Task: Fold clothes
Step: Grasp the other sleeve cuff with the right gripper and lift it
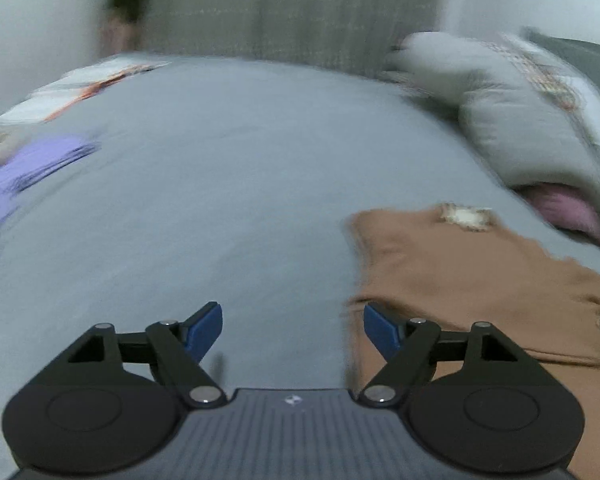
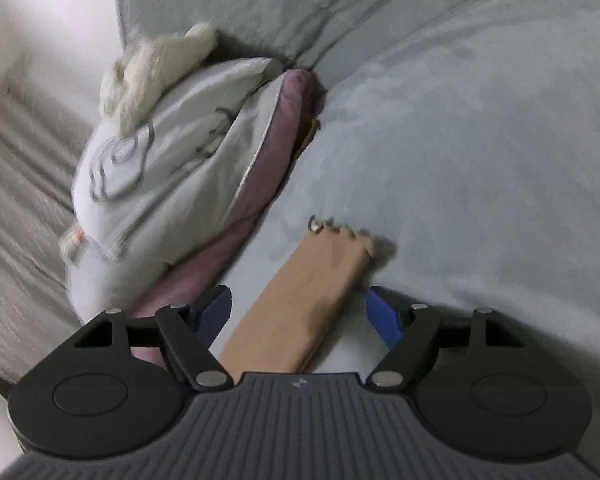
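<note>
Visibly one tan garment (image 1: 460,280), two pillows (image 2: 148,184)

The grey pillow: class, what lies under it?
Under the grey pillow a pink cushion shows along its edge, both resting on the grey bedsheet. How far the cushion runs beneath is covered.

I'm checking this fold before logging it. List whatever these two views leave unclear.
- Left wrist view: the tan knitted garment runs off the right and bottom edges, so its full shape is cut off.
- Left wrist view: the purple cloth and the white-and-orange item are motion-blurred, unidentifiable.
- Right wrist view: the tan garment's near end is hidden behind the right gripper.
- Right wrist view: the pink fabric lies mostly under the grey-white printed pillow.
</note>
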The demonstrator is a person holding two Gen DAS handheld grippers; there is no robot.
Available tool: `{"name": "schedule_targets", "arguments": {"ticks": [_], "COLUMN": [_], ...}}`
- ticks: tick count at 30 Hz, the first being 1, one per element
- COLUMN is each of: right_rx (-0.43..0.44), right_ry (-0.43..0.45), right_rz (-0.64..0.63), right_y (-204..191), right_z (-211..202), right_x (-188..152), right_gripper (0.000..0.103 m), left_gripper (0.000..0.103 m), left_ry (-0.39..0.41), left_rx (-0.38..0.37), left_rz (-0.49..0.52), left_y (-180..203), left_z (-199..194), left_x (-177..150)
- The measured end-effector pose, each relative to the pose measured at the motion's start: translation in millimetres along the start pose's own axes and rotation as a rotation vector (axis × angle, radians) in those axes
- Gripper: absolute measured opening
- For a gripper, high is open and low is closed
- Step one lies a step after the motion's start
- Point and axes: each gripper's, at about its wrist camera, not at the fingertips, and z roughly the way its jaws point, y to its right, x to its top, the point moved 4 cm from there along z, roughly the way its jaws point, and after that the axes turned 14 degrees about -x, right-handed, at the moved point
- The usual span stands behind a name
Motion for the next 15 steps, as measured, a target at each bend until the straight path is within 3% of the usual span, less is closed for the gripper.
{"name": "schedule_targets", "arguments": {"ticks": [1,2,4,7,11,12,14,15], "right_rx": [-0.008,-0.013,0.000,0.052,0.214,0.282,0.505,0.557], "right_ry": [0.004,0.006,0.045,0.134,0.248,0.290,0.367,0.377], "right_rz": [-0.014,-0.023,-0.029,-0.151,-0.312,-0.367,-0.500,-0.543], "right_y": [-2,-4,-10,-41,-108,-129,-184,-198], "right_z": [-1,-2,-3,-26,-75,-96,-159,-176], "right_x": [-1,-1,-2,0,7,6,-9,-18], "right_gripper": [0.046,0.008,0.005,0.005,0.005,0.005,0.006,0.006], "left_gripper": [0.078,0.078,0.078,0.078,0.078,0.078,0.078,0.078], "left_ry": [-0.007,-0.015,-0.015,-0.009,-0.005,-0.001,0.005,0.007], "left_rx": [0.000,-0.010,-0.035,-0.031,-0.054,-0.068,-0.080,-0.085], "left_rz": [-0.029,-0.082,-0.178,-0.214,-0.249,-0.256,-0.262,-0.267], "left_y": [-6,-14,-30,-40,-44,-44,-44,-46], "left_z": [-2,-6,-13,-15,-26,-29,-26,-27], "left_x": [-2,-3,-5,0,1,3,7,7]}}
